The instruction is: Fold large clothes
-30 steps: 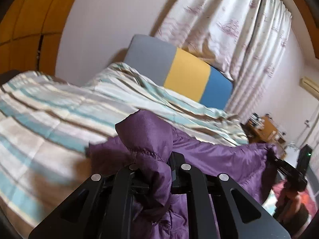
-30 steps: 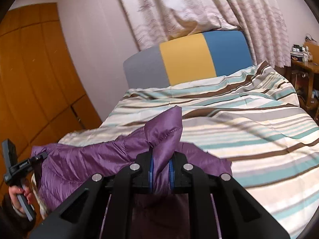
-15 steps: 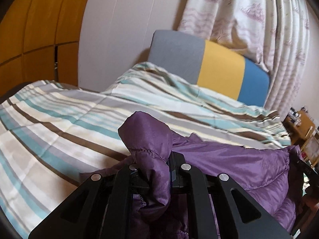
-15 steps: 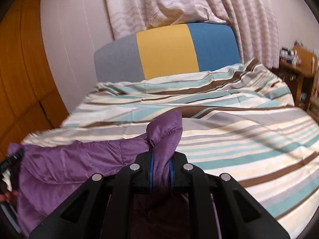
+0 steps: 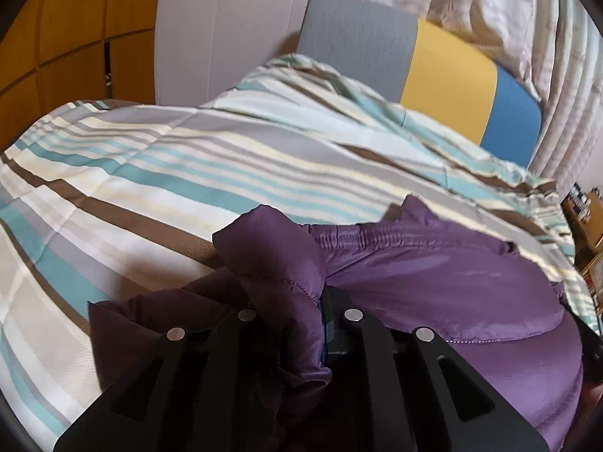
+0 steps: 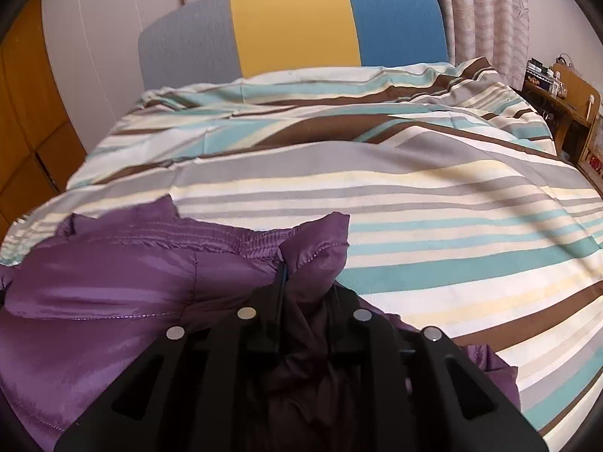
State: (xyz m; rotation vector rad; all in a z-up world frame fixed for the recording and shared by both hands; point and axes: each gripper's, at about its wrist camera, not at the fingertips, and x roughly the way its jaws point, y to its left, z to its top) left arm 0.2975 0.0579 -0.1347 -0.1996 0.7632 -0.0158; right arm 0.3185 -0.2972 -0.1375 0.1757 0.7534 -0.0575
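Both the left gripper (image 5: 297, 324) and right gripper (image 6: 305, 301) pinch bunched corners of the purple puffer jacket (image 5: 452, 282), which hides their fingertips; its lower part is cut off

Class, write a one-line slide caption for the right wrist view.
Right gripper clamps a corner of the purple jacket spread on the striped bedspread.

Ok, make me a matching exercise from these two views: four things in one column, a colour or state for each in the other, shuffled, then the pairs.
Things:
1. jacket
2. duvet
3. left gripper
4. middle panel of the headboard

Colour or state:
A. yellow
B. shut on a fold of cloth
C. purple, quilted
D. striped teal, brown, grey and cream

Pairs: 1-C, 2-D, 3-B, 4-A
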